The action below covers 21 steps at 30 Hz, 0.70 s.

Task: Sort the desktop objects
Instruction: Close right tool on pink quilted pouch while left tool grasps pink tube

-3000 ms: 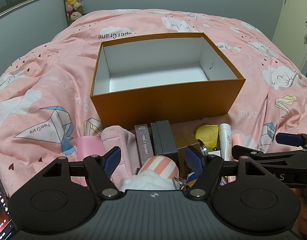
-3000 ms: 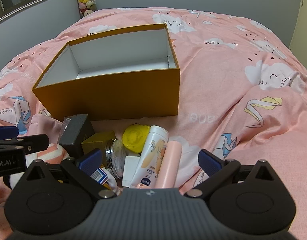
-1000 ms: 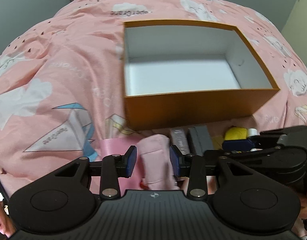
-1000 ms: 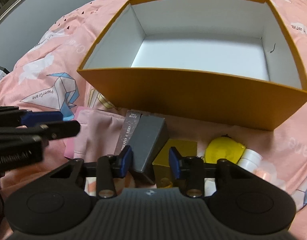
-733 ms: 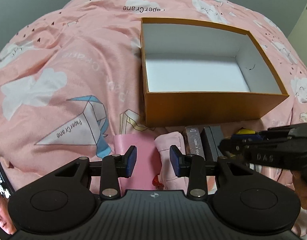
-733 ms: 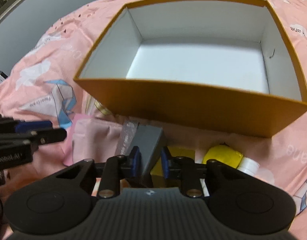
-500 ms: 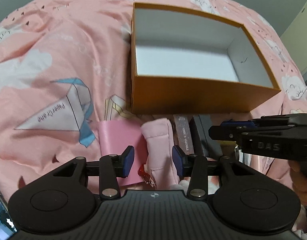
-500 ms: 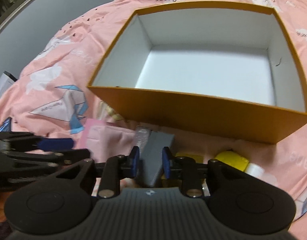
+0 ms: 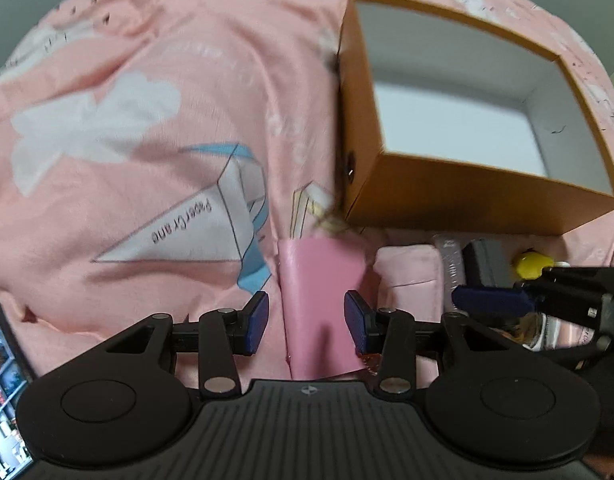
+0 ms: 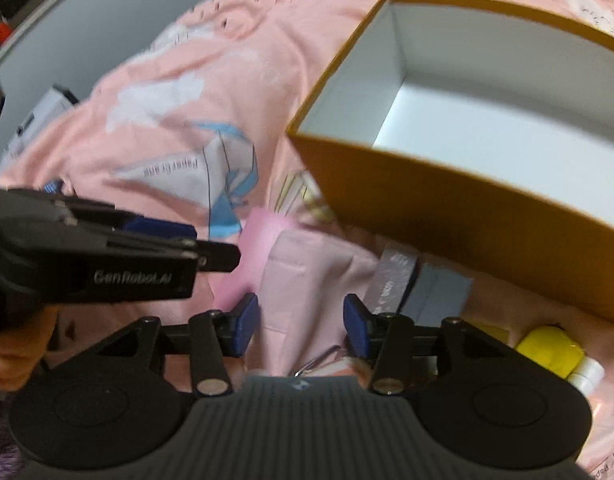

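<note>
Left hand-held gripper (image 9: 306,322) released, pads straddling a pink card (image 9: 321,300) without pressing. Right hand-held gripper (image 10: 301,326) opening over a pale pink pouch (image 10: 307,292); orange box (image 10: 447,216) beyond.

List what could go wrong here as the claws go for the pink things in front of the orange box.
1. The left claw straddles the flat pink booklet; thin on soft bedding, it may slip out.
2. The right claw, opening over the soft pink pouch, may pinch only loose fabric.
3. The claws work close together and could collide.
</note>
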{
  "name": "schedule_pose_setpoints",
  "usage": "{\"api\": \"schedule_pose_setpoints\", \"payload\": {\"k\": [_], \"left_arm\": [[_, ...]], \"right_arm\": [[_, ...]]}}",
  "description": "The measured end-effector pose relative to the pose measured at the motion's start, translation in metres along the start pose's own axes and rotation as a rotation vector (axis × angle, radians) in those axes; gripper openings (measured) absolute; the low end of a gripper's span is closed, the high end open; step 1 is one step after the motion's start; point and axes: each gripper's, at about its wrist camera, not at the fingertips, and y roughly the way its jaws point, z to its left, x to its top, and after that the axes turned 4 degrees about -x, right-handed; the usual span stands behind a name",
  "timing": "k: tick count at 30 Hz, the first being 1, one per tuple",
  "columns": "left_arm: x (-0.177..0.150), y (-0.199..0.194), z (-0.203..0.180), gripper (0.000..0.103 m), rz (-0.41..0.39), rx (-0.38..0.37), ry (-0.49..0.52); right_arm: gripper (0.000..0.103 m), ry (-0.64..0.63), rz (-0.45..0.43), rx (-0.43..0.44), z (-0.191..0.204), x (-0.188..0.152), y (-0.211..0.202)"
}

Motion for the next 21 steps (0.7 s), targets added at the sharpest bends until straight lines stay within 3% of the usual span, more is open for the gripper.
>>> {"api": "schedule_pose_setpoints", "payload": {"k": [4,7,8,10,13,18,21], "left_arm": [[0.002,0.016,0.004,0.048,0.041,0.016,-0.009],[0.005,0.030,0.006,0.048,0.074,0.019,-0.020],[0.006,0.034,0.007,0.049,0.082,0.025,-0.028],[0.007,0.040,0.007,0.054,0.087,0.034,-0.027],[0.008,0.047,0.008,0.060,0.095,0.015,-0.036],[0.010,0.056,0.009,0.069,0.107,-0.025,-0.043],[0.009,0.063,0.006,0.070,0.122,-0.069,-0.050]], "right_arm": [[0.057,-0.009,0.031,0.003,0.005,-0.003,0.016],[0.056,-0.011,0.055,0.010,0.006,-0.005,0.023],[0.055,-0.013,0.054,0.009,0.007,-0.005,0.024],[0.041,0.000,0.046,0.027,0.005,-0.006,0.022],[0.035,0.027,0.028,0.029,-0.001,-0.005,0.014],[0.032,0.100,-0.023,0.016,-0.020,-0.006,-0.005],[0.031,0.181,-0.018,0.061,-0.038,-0.006,-0.009]]}}
